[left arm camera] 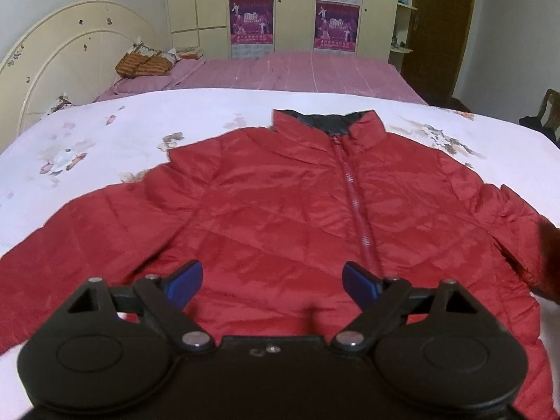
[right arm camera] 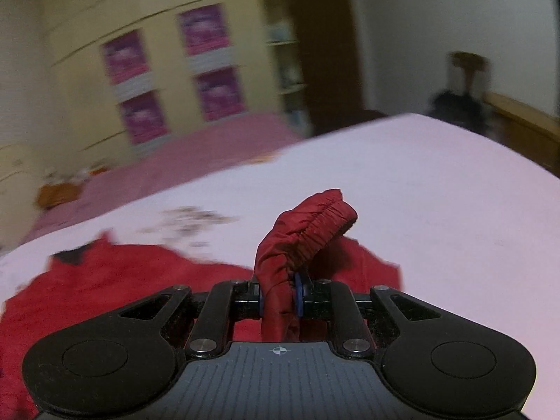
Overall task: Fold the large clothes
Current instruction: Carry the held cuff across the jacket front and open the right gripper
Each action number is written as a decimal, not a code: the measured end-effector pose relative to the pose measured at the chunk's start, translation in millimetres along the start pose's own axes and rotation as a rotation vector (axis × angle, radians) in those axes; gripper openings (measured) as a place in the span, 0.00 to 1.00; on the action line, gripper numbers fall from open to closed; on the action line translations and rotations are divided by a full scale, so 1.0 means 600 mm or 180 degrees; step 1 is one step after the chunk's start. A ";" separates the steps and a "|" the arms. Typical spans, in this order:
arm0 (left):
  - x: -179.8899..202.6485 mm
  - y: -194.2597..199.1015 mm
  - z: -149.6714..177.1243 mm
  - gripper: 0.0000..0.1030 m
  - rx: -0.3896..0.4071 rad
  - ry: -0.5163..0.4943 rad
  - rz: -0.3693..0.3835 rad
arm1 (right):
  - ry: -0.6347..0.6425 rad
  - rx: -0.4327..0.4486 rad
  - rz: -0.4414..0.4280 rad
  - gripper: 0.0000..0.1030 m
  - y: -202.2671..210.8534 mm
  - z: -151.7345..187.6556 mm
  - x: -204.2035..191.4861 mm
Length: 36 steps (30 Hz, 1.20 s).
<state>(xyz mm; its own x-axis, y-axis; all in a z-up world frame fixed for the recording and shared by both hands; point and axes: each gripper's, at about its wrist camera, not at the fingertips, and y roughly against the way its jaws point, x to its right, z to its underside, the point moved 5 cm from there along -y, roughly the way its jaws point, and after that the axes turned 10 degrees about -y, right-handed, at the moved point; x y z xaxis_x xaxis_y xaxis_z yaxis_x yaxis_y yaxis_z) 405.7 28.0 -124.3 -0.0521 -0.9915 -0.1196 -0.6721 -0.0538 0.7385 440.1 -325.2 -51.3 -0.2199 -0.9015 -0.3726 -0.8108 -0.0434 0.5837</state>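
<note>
left wrist view first: the red jacket (left arm camera: 280, 210) lies spread flat, front up, zipped, collar pointing away, on a white floral bedspread (left arm camera: 105, 133), and the left gripper (left arm camera: 272, 281) hangs over its lower front with blue pads (left arm camera: 183, 281) spread wide, nothing between them, fabric clear of both. beyond the spread there's a pink striped sheet (left arm camera: 315, 70), a pink pillow with a woven brown bag (left arm camera: 145, 64) on it, a cream arched headboard (left arm camera: 70, 52) with chipped paint, and a cream wardrobe (left arm camera: 210, 0) carrying purple posters (left arm camera: 251, 22); their writing is too small to read. a dark wooden door (left arm camera: 444, 17) stands at the right, a chair (left arm camera: 546, 112) at the edge. nothing blocks the jacket here. over to the right wrist view, heavily blurred: the right gripper (right arm camera: 280, 302) is clenched on the jacket's sleeve cuff (right arm camera: 308, 231), the elastic end sticking up above the pads, lifted off the bedspread (right arm camera: 420, 210). the jacket body (right arm camera: 122, 280) lies low left, collar just visible. wardrobe and posters (right arm camera: 126, 57) smear behind, unreadable, and a dark blurred shape (right arm camera: 458, 105) sits past the bed corner.
</note>
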 end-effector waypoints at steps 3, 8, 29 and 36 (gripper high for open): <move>-0.037 0.005 0.006 0.84 0.0020 0.0035 0.0012 | 0.0237 -0.0109 -0.0263 0.15 -0.026 0.036 -0.118; -0.102 0.004 0.016 0.84 0.0015 0.0094 0.0017 | 0.0474 -0.0422 -0.0546 0.15 -0.093 0.100 -0.262; -0.154 -0.047 0.012 0.85 -0.0059 0.0134 0.0544 | 0.0945 -0.0671 -0.0466 0.77 -0.153 0.226 -0.435; -0.075 -0.062 -0.016 0.86 -0.0062 0.0049 0.0759 | 0.1073 -0.0415 -0.0348 0.77 -0.116 0.176 -0.384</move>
<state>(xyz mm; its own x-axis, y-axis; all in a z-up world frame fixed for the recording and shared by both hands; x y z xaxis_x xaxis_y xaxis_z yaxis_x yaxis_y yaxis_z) 440.4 73.2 -140.1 -0.1964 -0.9780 0.0698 -0.6277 0.1801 0.7573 490.0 -68.9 -82.3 0.0726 -0.9787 -0.1920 -0.7390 -0.1821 0.6486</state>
